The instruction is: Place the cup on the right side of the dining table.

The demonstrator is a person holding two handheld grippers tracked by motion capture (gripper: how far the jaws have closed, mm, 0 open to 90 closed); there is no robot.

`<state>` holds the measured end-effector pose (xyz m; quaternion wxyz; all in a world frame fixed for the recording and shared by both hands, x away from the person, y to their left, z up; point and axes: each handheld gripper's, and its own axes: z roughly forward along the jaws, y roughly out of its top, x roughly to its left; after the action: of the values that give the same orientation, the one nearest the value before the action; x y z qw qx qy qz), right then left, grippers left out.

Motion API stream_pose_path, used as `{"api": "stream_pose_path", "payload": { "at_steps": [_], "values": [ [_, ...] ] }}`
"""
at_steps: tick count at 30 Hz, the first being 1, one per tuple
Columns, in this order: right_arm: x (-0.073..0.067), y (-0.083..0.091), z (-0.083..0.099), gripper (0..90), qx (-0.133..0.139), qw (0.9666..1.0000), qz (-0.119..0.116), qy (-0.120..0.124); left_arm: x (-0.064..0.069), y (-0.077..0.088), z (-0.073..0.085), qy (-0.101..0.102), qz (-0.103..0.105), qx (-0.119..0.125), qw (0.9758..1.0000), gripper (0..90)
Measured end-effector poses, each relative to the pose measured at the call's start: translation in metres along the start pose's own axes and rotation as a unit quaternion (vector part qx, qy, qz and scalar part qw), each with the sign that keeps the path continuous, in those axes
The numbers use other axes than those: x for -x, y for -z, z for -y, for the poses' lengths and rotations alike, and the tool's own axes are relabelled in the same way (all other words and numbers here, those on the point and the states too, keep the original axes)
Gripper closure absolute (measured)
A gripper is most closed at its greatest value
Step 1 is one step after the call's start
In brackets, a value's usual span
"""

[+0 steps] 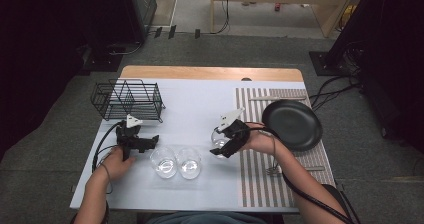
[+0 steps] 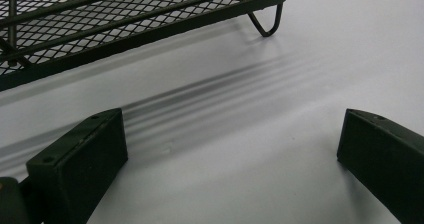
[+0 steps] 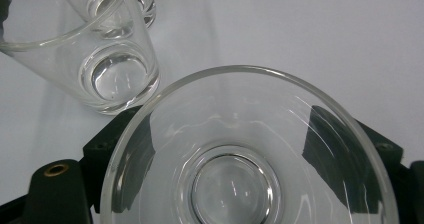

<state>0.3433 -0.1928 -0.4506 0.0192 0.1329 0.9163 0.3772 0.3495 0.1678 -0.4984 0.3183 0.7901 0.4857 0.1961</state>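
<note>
high view: the right gripper (image 1: 224,145) sits at the middle of the white table (image 1: 200,104), just left of the striped placemat (image 1: 260,179), its jaws clasped around a clear glass (image 1: 218,143). in the right gripper view the glass (image 3: 245,154) fills the space between the two black jaws, one on each side of its wall, mouth toward the camera. two more empty glasses (image 1: 176,162) stand side by side near the front edge, between the two grippers; they also appear beyond the held one (image 3: 107,59). the left gripper (image 1: 150,143) rests low on the table just in front of the black wire rack (image 1: 129,100), jaws spread wide with only bare tabletop between them (image 2: 230,149), the rack's mesh base (image 2: 125,19) ahead. a black plate (image 1: 292,124) lies on the placemat, a fork (image 1: 272,170) near its front.
</note>
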Motion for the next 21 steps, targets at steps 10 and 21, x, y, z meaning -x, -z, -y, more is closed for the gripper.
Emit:
{"api": "stream_pose_path", "payload": {
  "at_steps": [10,21],
  "values": [
    [0.0037,0.0022,0.0007,18.7,0.001,0.9999,0.004,-0.011,0.0001,0.0,0.0,0.001,0.0,0.0,1.0,0.0],
    [0.0069,0.0035,0.0017,18.7,0.003,0.9998,0.011,-0.019,0.0001,0.0,0.0,0.001,0.0,0.0,1.0,0.0]
  ]
}}
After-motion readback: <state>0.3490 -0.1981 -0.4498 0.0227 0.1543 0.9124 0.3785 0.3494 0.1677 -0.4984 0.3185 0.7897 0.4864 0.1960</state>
